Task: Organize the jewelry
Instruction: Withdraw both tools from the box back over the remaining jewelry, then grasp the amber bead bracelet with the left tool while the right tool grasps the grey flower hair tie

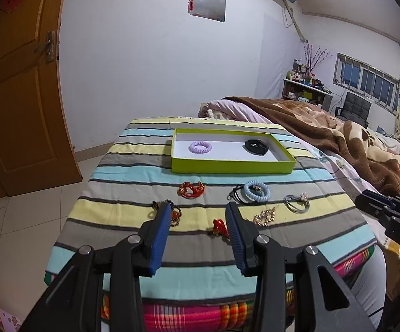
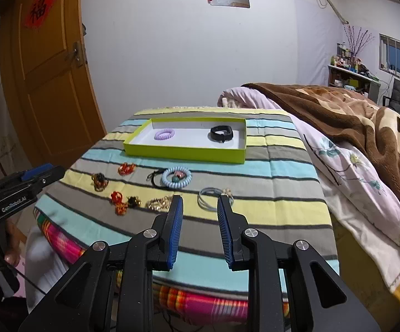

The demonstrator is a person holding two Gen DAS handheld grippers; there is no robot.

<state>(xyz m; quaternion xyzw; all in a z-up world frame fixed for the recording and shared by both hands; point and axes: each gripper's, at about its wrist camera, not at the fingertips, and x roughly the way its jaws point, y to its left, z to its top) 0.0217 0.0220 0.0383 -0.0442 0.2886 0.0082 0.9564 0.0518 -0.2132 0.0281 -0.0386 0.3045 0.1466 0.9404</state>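
A lime-green box [image 1: 231, 166] [image 2: 183, 152] sits at the far side of the striped cloth. It holds a purple coil band [image 1: 200, 147] [image 2: 164, 134] and a black bracelet [image 1: 255, 146] [image 2: 222, 133]. In front lie loose pieces: a red-orange piece [image 1: 191, 189] [image 2: 126, 168], a blue coil band [image 1: 257, 191] [image 2: 176, 177], a grey hair tie [image 1: 296, 203] [image 2: 212, 198], a gold piece [image 1: 265, 216] [image 2: 159, 202], a small red piece [image 1: 219, 226] [image 2: 117, 200] and a dark beaded piece [image 1: 173, 213] [image 2: 100, 180]. My left gripper [image 1: 198, 210] is open above the near pieces. My right gripper [image 2: 200, 203] is open near the grey hair tie.
The striped cloth [image 1: 133, 213] covers a small table with a plaid layer beneath. A bed with a brown blanket [image 2: 352, 110] lies to the right. A wooden door [image 1: 14, 88] stands at the left. The right gripper also shows at the right edge of the left wrist view [image 1: 385, 213].
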